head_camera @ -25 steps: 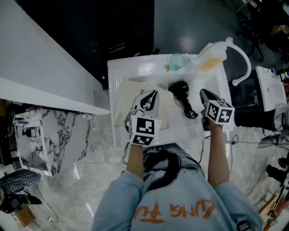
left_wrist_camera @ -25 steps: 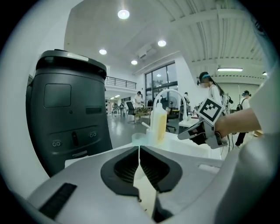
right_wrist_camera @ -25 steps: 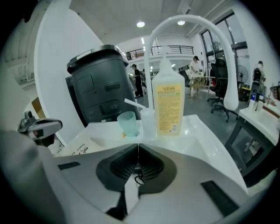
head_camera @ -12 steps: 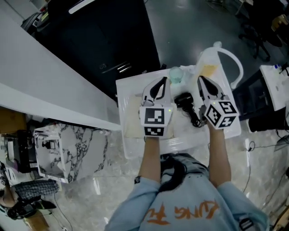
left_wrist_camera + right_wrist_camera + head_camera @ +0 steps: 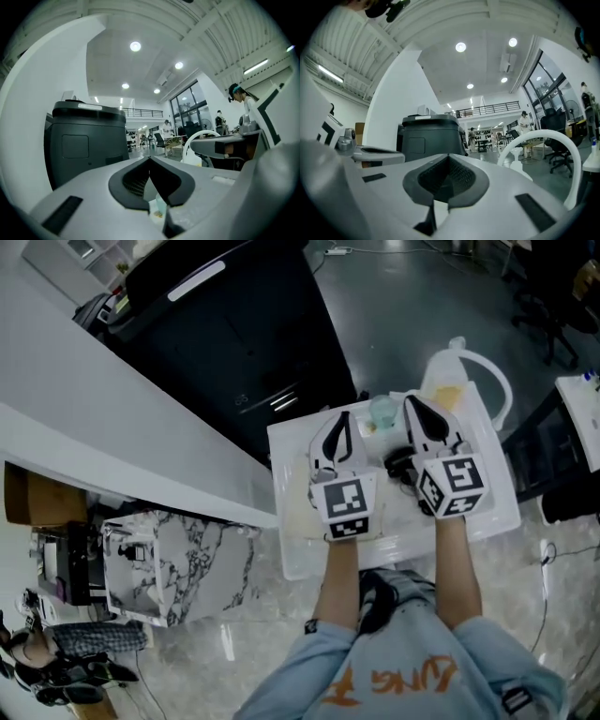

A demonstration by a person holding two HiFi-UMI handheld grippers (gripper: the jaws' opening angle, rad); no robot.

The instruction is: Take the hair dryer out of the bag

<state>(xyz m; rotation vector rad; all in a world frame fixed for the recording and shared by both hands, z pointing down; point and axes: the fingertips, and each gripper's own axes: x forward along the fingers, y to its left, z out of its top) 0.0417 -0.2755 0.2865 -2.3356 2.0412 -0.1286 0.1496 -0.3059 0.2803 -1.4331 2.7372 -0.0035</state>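
Hovering above bench: left claw & right claw — both shut, empty. Black hair dryer lies on bench beside bag, i.e. outside it — removal appears done; nothing left to extract.

I have both grippers over the white rectangular table. The left gripper and the right gripper each have their dark jaws pressed together. The black hair dryer lies on the table between them, partly hidden by the right one. A flat beige sheet beside my left gripper may be the bag, but it's too dim to be sure. A large black cabinet stands beyond the table.
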